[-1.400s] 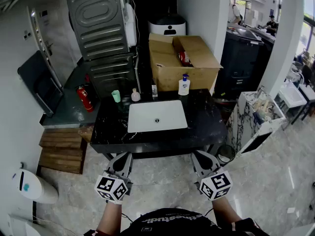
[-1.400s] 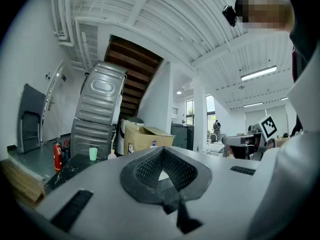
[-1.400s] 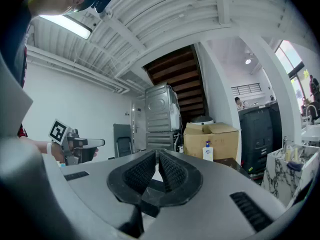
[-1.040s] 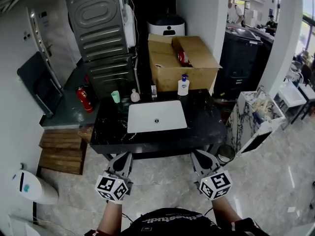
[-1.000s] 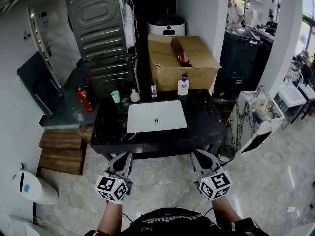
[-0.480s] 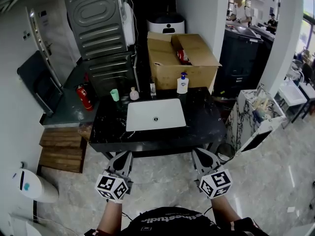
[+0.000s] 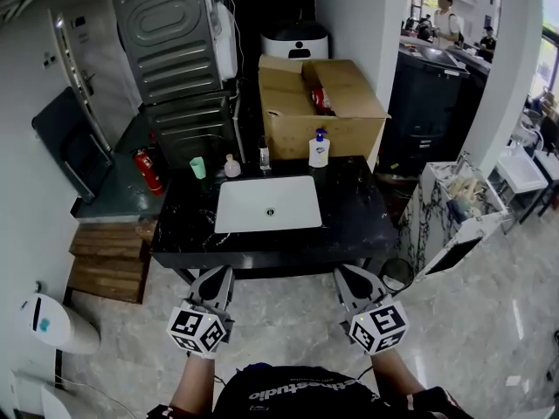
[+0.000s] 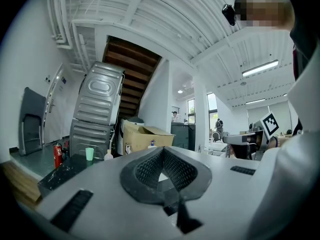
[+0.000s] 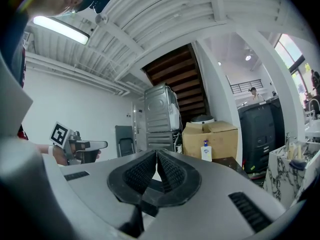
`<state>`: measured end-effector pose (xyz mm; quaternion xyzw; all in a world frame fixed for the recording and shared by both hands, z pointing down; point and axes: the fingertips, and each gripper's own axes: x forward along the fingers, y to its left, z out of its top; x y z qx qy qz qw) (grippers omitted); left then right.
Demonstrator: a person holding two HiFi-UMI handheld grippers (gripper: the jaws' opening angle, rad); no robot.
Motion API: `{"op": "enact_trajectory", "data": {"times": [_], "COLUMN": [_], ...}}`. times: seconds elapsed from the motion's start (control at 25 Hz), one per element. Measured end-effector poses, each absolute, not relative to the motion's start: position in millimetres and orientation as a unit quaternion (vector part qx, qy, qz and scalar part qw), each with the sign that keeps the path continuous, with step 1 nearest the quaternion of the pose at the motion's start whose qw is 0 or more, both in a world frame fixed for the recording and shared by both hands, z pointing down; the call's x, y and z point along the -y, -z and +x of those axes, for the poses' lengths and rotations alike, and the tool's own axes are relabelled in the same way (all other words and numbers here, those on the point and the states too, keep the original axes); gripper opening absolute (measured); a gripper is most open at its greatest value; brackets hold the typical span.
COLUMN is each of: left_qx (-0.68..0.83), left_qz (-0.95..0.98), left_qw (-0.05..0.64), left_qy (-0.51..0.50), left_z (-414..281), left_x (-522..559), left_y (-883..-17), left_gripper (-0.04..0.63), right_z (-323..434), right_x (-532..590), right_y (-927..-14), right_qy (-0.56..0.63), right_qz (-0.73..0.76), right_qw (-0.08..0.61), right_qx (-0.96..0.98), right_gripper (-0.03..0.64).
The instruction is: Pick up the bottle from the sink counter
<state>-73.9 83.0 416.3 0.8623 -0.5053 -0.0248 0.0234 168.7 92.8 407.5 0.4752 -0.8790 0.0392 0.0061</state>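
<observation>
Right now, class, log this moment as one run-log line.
left gripper: shut, empty | right gripper: shut, empty | pump bottle: upright on sink counter, untouched

Sink counter [image 7: 354,221]: black stone, polished, thin white veins. Basin [image 7: 269,204]: white, smooth, ceramic-looking, soft sheen. Bottle [image 7: 319,150]: white plastic with a blue plastic pump, slight gloss. Box [image 7: 325,120]: brown cardboard, matt, creased flaps. Cabinet [image 7: 170,42] behind: grey sheet metal, pressed ribs, dull shine. Stacked boards [image 7: 109,264] at left: bare wood, rough grain. Floor [image 7: 288,317]: pale marbled tiles, glossy, catching light. Left gripper [image 8: 161,153] and right gripper [image 9: 156,155]: matt grey plastic shells; pads [image 8: 148,168] black, fine grid texture, rubbery-looking.
</observation>
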Motion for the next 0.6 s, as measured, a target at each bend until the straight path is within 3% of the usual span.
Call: {"op": "enact_trajectory", "data": {"times": [0.6], "left_qx": [0.516], "left_qz": [0.855], "left_qw": [0.044], "left_qy": [0.011], "left_z": [-97], "left_x": [26], "left_y": [-452], "left_gripper": [0.015], "right_z": [149], "right_x": [12], "right_y": [-447], "right_qy": [-0.079], "right_qz": [0.465], "right_qw": [0.014], "right_qx": [0.882], "right_gripper": [0.043]}}
